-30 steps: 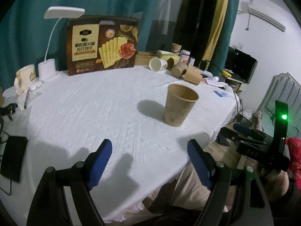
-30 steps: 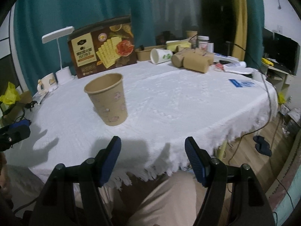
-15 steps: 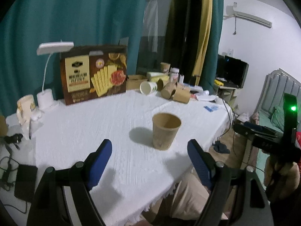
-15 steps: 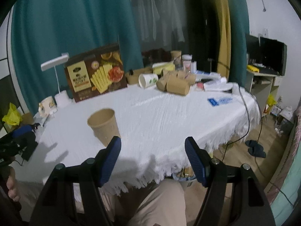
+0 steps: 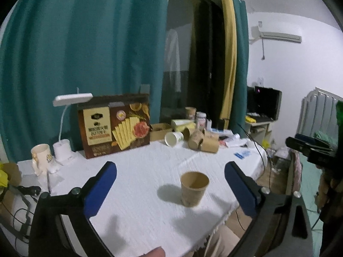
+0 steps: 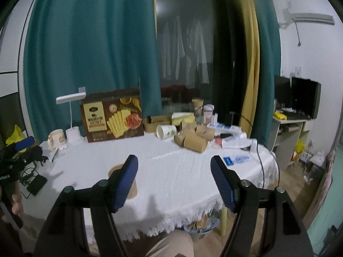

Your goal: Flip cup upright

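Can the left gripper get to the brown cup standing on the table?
Probably yes. The left gripper is open and empty, and the cup stands upright on the white tablecloth, ahead between its fingers with only bare cloth between. It would have to move forward first; it isn't touching the cup.

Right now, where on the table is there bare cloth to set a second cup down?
Bare cloth runs between the upright paper cup and the cracker box, and on toward the mug and lamp base. The back right is crowded: tipped cups, cartons and papers. Both claws, left and right, are open and holding nothing.
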`<action>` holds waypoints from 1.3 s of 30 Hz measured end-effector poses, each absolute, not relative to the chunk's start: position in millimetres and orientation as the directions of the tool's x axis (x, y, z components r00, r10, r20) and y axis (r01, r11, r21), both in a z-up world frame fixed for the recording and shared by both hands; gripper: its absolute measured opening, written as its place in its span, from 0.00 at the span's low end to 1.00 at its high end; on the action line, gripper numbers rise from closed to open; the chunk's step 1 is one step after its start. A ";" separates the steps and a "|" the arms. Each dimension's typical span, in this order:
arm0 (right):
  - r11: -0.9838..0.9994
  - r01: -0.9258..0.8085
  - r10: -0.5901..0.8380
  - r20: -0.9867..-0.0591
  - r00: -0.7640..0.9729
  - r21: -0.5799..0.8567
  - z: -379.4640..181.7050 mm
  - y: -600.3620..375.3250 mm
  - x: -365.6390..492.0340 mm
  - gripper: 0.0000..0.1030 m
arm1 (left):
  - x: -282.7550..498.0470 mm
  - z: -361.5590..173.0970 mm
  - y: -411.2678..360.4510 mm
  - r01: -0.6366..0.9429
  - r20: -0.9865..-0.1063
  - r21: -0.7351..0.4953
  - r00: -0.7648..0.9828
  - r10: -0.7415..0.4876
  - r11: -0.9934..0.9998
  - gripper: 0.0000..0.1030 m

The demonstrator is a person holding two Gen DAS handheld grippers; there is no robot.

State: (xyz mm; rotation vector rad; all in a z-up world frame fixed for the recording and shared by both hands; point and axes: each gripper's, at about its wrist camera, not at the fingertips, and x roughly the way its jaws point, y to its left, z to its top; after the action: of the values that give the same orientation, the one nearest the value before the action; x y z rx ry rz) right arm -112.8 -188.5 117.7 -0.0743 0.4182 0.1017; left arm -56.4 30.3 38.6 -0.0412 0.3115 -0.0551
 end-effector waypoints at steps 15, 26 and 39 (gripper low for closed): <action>0.985 -0.166 0.132 -0.402 0.906 -0.050 129.8 -156.2 -95.5 0.75 | -49.6 43.1 41.4 0.038 -0.279 -0.048 0.959 -0.050 0.998 1.00; 0.981 -0.189 0.152 -0.420 0.895 -0.046 115.4 -143.2 -82.8 0.75 | -46.9 33.4 40.1 0.037 -0.308 -0.047 0.950 -0.050 0.998 1.00; 0.979 -0.195 0.155 -0.420 0.894 -0.053 112.3 -141.0 -82.5 0.75 | -45.1 32.2 37.3 0.046 -0.303 -0.043 0.951 -0.056 0.998 1.00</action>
State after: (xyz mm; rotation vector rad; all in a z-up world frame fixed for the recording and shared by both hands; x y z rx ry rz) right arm -82.5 -141.0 112.3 -0.0944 0.4270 0.1819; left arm -45.1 37.3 32.2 -0.0353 0.3092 -0.0518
